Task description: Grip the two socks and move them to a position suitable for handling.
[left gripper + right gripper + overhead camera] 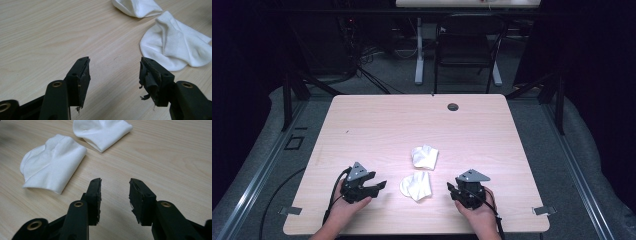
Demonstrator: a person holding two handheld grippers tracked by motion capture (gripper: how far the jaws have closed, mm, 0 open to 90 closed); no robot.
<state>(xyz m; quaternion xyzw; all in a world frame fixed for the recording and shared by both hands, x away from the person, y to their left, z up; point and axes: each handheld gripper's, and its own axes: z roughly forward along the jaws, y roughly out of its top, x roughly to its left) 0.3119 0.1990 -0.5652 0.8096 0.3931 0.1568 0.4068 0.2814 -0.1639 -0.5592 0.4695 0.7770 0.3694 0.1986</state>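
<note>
Pale wooden table under bright light; beyond, dark chair, grey carpet, trailing cables.

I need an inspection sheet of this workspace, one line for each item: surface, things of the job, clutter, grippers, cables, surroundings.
Surface: light wooden table, with a round grommet hole near the far edge.
Job's things: two white socks, the near sock and the far sock, lying apart at mid-table between the grippers.
Clutter: nothing seen.
Grippers: left hand-held gripper open, nothing between the jaws; right hand-held gripper open, nothing between the jaws; both low near the front edge.
Cables: a black cable trails from the left gripper.
Surroundings: dark room, a black chair behind the table.
</note>
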